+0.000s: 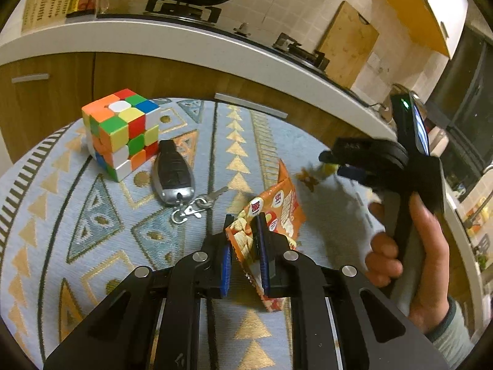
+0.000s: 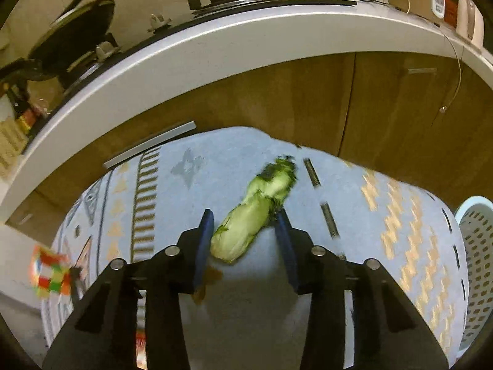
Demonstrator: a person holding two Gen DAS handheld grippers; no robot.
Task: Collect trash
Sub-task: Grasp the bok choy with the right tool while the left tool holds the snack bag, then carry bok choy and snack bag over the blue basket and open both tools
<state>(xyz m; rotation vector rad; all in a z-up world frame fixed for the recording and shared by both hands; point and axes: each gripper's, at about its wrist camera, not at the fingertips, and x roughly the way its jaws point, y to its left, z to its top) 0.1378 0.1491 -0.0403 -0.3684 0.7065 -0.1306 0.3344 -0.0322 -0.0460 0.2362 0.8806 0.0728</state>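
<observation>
Both views are taken close above the patterned tablecloth (image 1: 92, 203), faced toward the kitchen counter (image 2: 215, 49); the Rubik's cube (image 1: 121, 132) is shared.

My left fingers (image 1: 260, 246) cover the middle of the orange snack wrapper (image 1: 277, 212), so its print reads only in part. In my right wrist view the leafy vegetable scrap (image 2: 252, 215) is smeared by motion blur, and so is the puzzle cube (image 2: 49, 274) at the left. The white perforated basket (image 2: 477, 246) is cut off by the right edge.
</observation>
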